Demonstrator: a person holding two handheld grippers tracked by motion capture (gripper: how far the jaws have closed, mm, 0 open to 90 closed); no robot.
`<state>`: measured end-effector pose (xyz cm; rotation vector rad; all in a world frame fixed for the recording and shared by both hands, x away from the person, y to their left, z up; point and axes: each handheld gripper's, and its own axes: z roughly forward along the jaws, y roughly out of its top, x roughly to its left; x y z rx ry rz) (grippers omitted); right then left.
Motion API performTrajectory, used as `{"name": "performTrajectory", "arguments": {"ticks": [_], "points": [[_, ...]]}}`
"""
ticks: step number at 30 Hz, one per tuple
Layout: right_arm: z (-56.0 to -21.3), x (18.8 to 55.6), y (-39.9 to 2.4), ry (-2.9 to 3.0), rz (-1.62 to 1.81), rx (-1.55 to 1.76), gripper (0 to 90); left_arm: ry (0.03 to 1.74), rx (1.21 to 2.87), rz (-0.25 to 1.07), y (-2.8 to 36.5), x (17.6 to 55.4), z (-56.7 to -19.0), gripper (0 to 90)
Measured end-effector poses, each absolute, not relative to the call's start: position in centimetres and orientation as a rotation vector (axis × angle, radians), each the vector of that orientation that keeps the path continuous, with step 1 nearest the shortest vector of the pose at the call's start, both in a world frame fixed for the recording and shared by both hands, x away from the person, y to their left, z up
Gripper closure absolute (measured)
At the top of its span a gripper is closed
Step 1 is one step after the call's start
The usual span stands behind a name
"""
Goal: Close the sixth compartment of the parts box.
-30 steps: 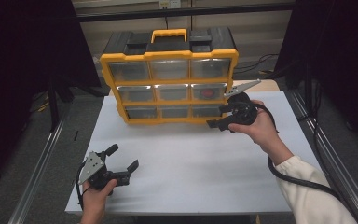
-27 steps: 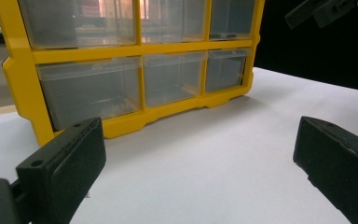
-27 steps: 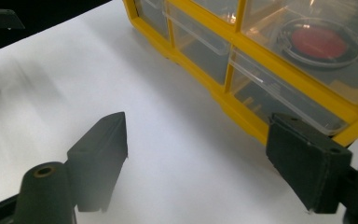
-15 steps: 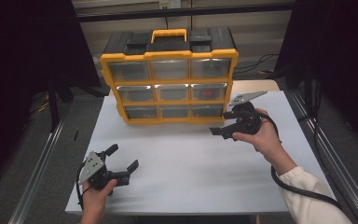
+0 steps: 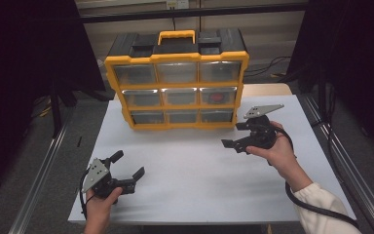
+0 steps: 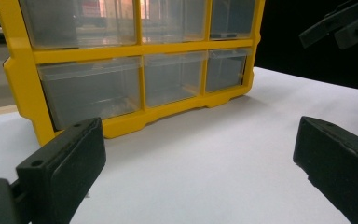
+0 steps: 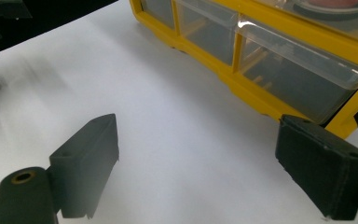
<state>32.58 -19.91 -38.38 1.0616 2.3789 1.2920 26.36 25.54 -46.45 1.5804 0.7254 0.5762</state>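
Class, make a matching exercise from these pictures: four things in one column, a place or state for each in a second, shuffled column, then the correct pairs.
Things:
1. yellow plastic drawer cabinet with clear drawers
2. left gripper
3. right gripper
4. round red item

Places or states:
A. inside the middle-right drawer
B. open and empty, at the table's near left
C. stands at the back of the white table
D. open and empty, near the cabinet's lower right corner

Pairs: 1-C, 2-B, 3-D, 4-A

One organizer (image 5: 177,92), nine drawers, two tools.
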Motion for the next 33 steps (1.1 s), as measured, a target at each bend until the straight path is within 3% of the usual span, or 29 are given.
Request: {"name": "performTrajectory", "arguments": {"ticks": [33], "points": [[-42.3,30.0,-23.1,2.298,1.381,1.111,10.5,0.735,1.567,0.575,25.3,26.3,-46.5,2.3]]}}
